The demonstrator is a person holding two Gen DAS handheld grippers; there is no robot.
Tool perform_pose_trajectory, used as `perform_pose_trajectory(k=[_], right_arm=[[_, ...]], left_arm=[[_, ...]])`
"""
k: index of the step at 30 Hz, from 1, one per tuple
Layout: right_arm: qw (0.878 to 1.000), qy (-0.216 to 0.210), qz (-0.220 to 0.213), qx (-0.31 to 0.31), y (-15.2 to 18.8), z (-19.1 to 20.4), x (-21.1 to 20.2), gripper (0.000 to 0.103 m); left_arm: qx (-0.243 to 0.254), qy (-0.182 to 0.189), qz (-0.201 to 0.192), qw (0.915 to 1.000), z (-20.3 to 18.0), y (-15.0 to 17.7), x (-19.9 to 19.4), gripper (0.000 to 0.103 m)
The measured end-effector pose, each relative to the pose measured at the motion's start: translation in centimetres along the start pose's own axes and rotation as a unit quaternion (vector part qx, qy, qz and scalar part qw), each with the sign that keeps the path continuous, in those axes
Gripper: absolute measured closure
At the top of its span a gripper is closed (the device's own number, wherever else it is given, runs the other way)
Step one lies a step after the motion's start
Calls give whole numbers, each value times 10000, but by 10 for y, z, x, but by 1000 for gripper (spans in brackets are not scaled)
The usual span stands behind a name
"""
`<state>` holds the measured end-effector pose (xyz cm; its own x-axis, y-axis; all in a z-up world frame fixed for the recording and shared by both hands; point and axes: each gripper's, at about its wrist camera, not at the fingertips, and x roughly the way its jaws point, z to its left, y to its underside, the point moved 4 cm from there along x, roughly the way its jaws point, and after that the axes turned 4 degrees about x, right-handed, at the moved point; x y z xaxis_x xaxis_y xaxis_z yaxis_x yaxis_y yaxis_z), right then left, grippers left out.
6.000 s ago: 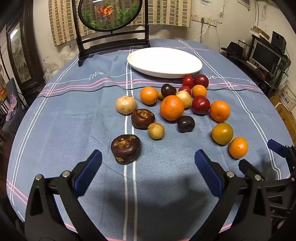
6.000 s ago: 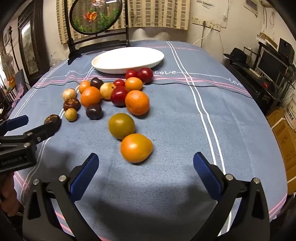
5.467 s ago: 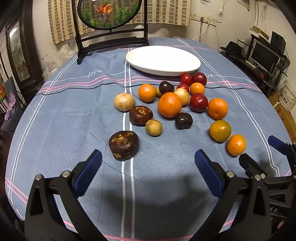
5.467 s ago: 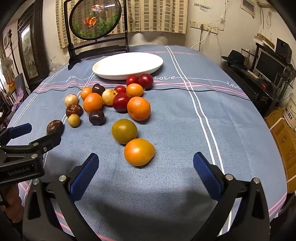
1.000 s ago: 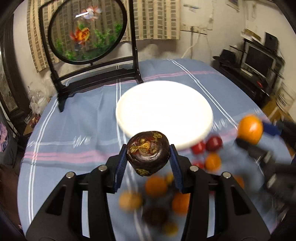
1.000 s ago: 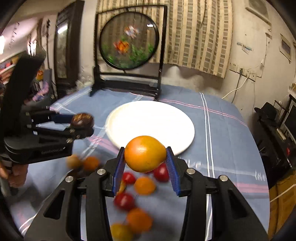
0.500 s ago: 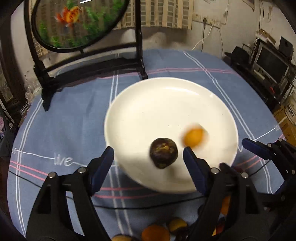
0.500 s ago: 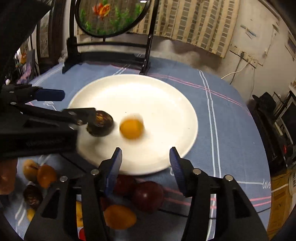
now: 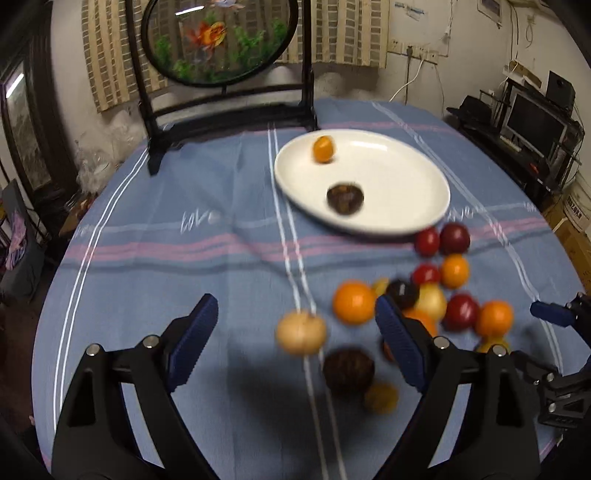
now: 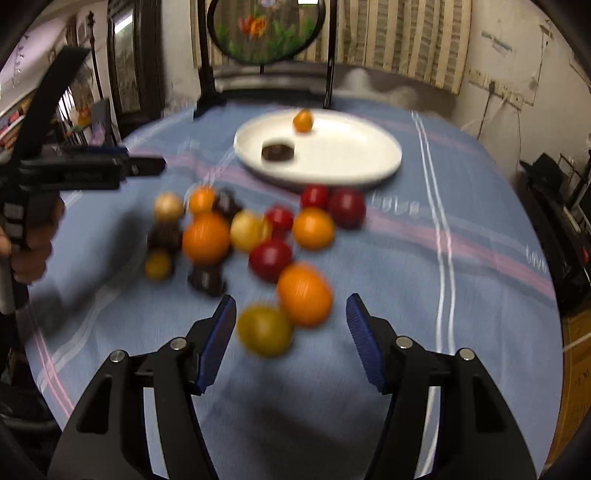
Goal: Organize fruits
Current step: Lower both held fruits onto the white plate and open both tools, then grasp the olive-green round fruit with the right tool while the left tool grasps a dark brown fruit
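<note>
A white plate (image 9: 406,177) (image 10: 343,155) at the far side of the table holds a dark brown fruit (image 9: 345,199) (image 10: 277,151) and a small orange fruit (image 9: 323,148) (image 10: 303,121). Several loose fruits lie on the blue cloth nearer me. My left gripper (image 9: 295,343) is open and empty, above a pale round fruit (image 9: 301,332) and a dark fruit (image 9: 349,371). My right gripper (image 10: 291,332) is open and empty, with a greenish-yellow fruit (image 10: 264,330) and an orange (image 10: 303,294) between its fingers. The frames are blurred by motion.
A round fish-painting screen on a black stand (image 9: 218,40) (image 10: 264,29) stands behind the plate. The left gripper's handle and the hand show at the left of the right wrist view (image 10: 74,170). Shelves with a monitor (image 9: 535,122) stand right of the table.
Both grippers let their fruits go onto the plate, then drew back toward me over the loose fruit pile. The orange fruit rolled to the plate's far side.
</note>
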<state>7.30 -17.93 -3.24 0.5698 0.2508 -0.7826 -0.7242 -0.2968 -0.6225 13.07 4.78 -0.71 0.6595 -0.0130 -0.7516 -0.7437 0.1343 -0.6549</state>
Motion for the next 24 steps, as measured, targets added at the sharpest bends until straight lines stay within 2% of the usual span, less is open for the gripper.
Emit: perform_pose_trajectory(k=[4,9,11,12,13,15,19,24], right_arm=[[9999,15,91,132,16,8,6,40],[9990,70,295,338,11,12,29,41],[9986,339,259,324,10,11,35,48],[9985,299,240,396,9,11,35,52],[9984,165,256,477,9,10,33,62],[9978,-77,291,592,12,9,30,62],[9978,-154,175,627,22,8,18,62],[9977,-273,22,619,28,9,4,62]], left_arm=[[69,36,180,9998,-4,26,-3,15],[24,134,238,9996,-6,43,-8,15],[10,158,318,9994,-6,47,-5,15],[8,161,349,9993,-6,48,-4,15],[9,193,383,9991,-7,49,-2,15],[25,224,454,9987,-9,51,2,15],[-56,341,721,9968,-12,54,18,19],[-138,467,764,9959,-23,46,19,21]])
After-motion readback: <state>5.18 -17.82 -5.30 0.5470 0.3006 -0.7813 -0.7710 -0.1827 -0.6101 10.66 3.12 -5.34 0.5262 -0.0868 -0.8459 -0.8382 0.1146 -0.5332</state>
